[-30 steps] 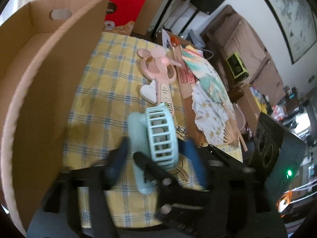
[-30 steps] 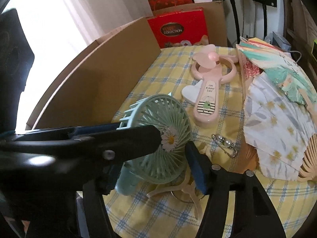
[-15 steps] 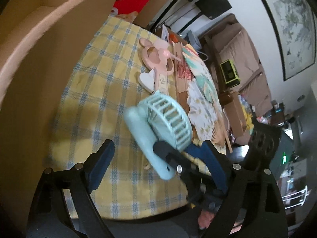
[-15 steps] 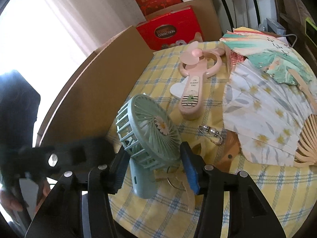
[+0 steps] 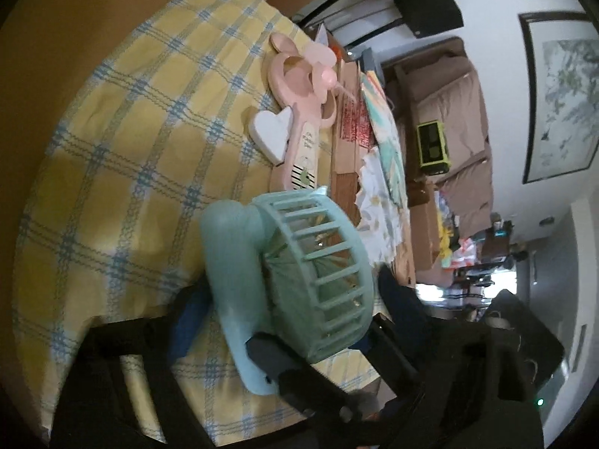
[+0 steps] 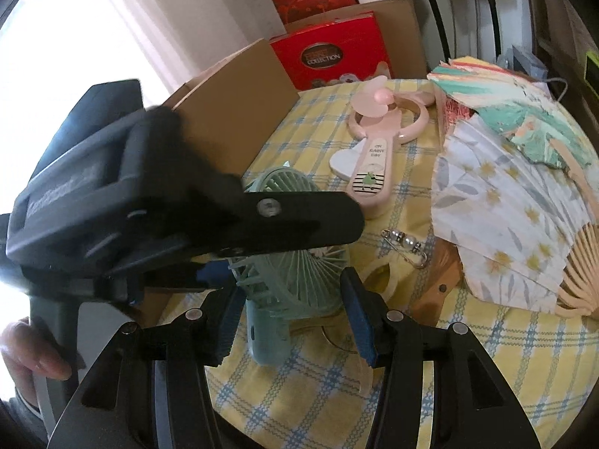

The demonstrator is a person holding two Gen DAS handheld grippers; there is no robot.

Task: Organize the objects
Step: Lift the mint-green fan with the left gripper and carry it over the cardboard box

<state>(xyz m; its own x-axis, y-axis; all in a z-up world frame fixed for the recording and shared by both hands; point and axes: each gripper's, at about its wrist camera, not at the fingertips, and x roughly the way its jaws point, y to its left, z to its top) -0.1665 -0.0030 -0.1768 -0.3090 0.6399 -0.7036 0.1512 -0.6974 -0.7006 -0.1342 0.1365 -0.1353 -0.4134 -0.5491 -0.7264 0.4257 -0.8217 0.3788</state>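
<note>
Two grippers close in on one mint-green handheld fan (image 6: 295, 262) standing on the yellow checked tabletop (image 5: 123, 157). The right gripper (image 6: 292, 321) has its blue pads on either side of the fan's lower cage and handle; whether they press on it is hard to tell from this view, though they sit tight against it. The left gripper (image 5: 284, 310) reaches in from the side, its jaws having just been closing with the fan's handle and cage between them; its left pad looks to lie against the handle, but contact on the far side is hidden.

Only the right wrist view shows the left gripper's black body crossing over the fan, a hand (image 6: 26, 348) on its grip, the brown cardboard box (image 6: 232, 108) just beside the fan, the red gift box (image 6: 329, 52), a small metal pin (image 6: 406, 245) and the full spread of the paper folding fans (image 6: 505, 205).

Only the left wrist view shows the room beyond: a brown sofa (image 5: 453, 112) and a framed picture (image 5: 561, 86). Both views show the pink handheld fan (image 5: 303, 112) lying flat, a white heart piece (image 5: 271, 131) touching it.
</note>
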